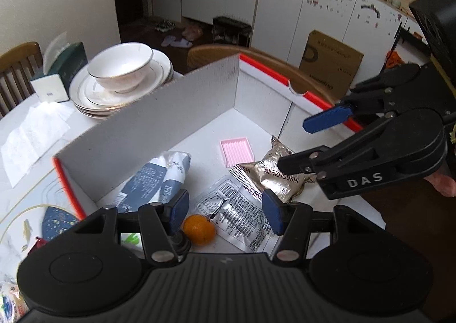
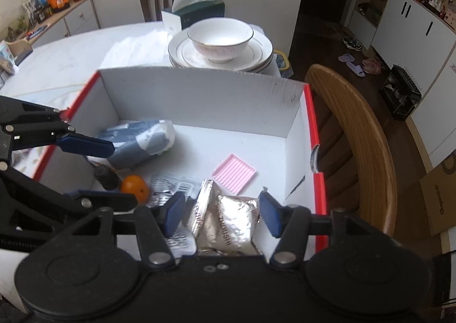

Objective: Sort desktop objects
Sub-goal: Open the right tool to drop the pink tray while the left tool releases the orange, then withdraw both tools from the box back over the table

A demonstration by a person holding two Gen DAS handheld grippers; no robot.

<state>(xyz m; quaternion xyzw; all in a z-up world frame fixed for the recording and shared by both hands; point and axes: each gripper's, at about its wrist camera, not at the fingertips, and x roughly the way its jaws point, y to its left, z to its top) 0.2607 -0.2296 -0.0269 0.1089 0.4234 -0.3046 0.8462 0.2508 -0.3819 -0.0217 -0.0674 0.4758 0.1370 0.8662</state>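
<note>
A white corrugated cardboard box with red-orange edges (image 1: 176,112) stands open on the pale table (image 1: 25,123) and holds the sorted things. On its floor lie a small round orange fruit (image 1: 199,229), a blue-grey and white soft packet printed with small script too fine to read (image 1: 155,180), a clear-and-silver flat sachet covered in dense black print and a barcode (image 1: 242,217), a pink ribbed plastic tray (image 1: 236,151), and a crinkled silver foil packet (image 1: 278,173) on which "ZHOUSHI" reads plainly.

The left gripper (image 1: 225,210) hangs over the near part of the box with its blue-padded jaws spread wide and nothing between them; the orange fruit and the printed sachet lie below the gap. A small dark object sits just beside the fruit, but what it is cannot be told.

The right gripper (image 2: 222,213) is likewise wide open above the silver foil packet, whose "ZHOUSHI" lettering shows between the pads without either pad visibly touching it. In the left wrist view this gripper's black body carries the white letters "DAS".

Beyond the box's far wall, a white gold-rimmed bowl (image 2: 219,38) sits on a stack of white plates (image 2: 259,55), beside a dark green tissue box (image 2: 199,11) and loose white tissues (image 1: 31,135). A wooden chair (image 2: 367,135) stands close against the box's right side.
</note>
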